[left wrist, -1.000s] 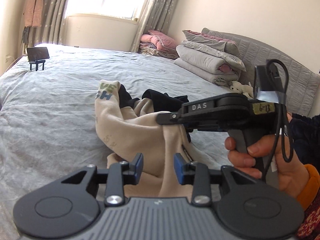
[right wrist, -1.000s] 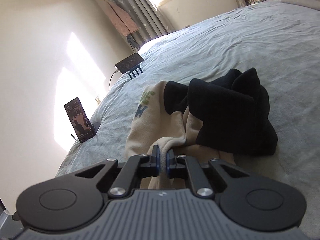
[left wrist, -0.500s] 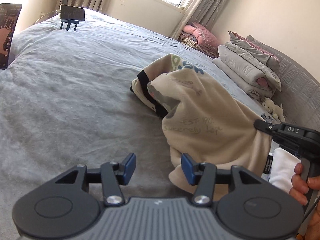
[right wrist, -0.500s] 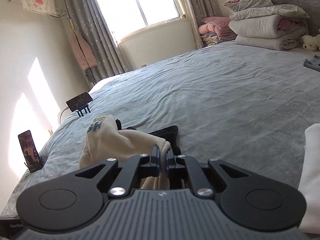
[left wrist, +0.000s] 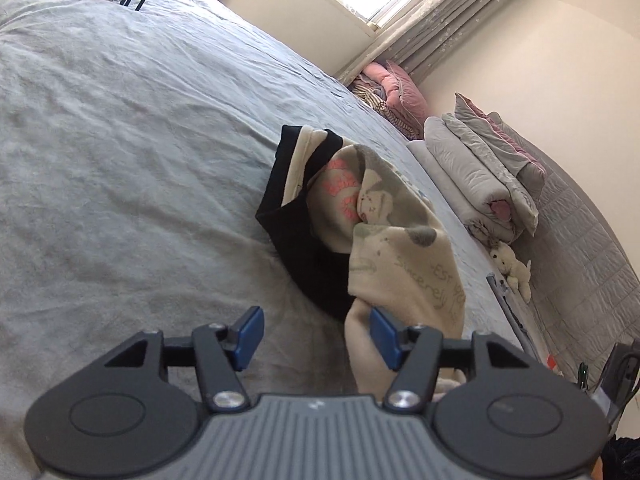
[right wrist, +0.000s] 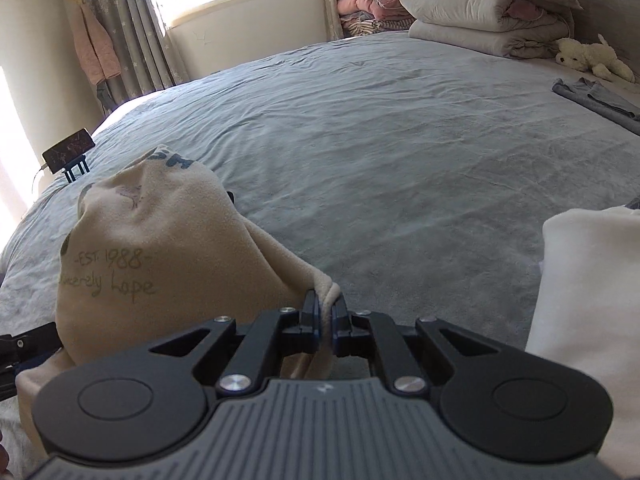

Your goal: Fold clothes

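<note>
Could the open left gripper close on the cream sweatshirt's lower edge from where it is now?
Probably yes. The left gripper is open, the cream sweatshirt hangs against its right finger, and nothing lies between; the right gripper holds another edge taut.

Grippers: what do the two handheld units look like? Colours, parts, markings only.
Both match. Left gripper: ribbed grey housing, two round black discs, black linkage arms on silver screws, blue rectangular finger pads, small white logo. Right gripper: same grey body, black discs, silver screws, blue-edged pads. No cables or sleeves clearly visible.
</note>
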`<state>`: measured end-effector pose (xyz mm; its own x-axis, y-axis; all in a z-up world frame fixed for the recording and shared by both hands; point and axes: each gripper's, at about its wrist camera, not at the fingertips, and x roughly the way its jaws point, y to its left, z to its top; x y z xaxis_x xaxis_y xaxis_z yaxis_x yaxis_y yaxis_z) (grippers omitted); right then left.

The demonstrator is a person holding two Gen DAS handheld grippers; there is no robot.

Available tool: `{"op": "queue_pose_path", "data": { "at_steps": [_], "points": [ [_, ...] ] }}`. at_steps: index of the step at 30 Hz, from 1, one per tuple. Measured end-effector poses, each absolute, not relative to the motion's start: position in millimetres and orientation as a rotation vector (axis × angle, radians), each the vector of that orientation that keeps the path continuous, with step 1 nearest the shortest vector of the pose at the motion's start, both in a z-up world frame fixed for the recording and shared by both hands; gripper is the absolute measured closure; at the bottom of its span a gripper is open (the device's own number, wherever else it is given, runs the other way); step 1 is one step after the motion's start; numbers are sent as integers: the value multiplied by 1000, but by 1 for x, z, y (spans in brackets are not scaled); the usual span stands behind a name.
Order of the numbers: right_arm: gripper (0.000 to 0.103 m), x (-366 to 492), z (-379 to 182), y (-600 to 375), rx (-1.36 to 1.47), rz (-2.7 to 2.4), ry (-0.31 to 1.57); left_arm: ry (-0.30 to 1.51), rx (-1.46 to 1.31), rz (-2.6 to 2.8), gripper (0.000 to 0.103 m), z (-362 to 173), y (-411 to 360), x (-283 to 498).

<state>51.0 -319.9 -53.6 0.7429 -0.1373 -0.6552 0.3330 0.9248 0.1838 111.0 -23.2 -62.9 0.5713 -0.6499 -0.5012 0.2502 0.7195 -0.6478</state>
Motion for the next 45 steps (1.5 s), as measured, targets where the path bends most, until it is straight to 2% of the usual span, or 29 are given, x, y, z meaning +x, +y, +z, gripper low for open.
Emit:
{"op": "queue_pose_path", "data": {
  "at_steps": [7, 9, 10, 11, 12, 13, 24, 33, 45],
  "points": [
    [94, 52, -60, -311, 248, -246, 715, 820, -763, -607, 44, -89, -41, 116],
    [91, 50, -59, -308, 246, -226, 714, 826, -788, -627, 46, -90, -44, 115],
    [89, 50, -59, -305, 240, -212, 716, 841, -811, -655, 55, -92, -46, 115],
    [88, 50, -59, -301, 231, -198, 718, 855, -833, -682, 78, -93, -47, 115],
    [87, 50, -59, -298, 225, -183, 720, 863, -845, -696, 93, -93, -49, 115],
    [87, 49, -59, -294, 221, -164, 722, 856, -834, -685, 97, -91, -50, 113],
    [87, 50, -43, -257, 302, 9, 720, 613, -775, -620, 98, -41, -22, 91],
    [87, 58, -31, -223, 380, 125, 697, 524, -794, -592, 98, -20, 17, 77],
    [89, 50, 1, -165, 461, 365, 575, 369, -831, -486, 98, 8, 100, 48]
  ]
}}
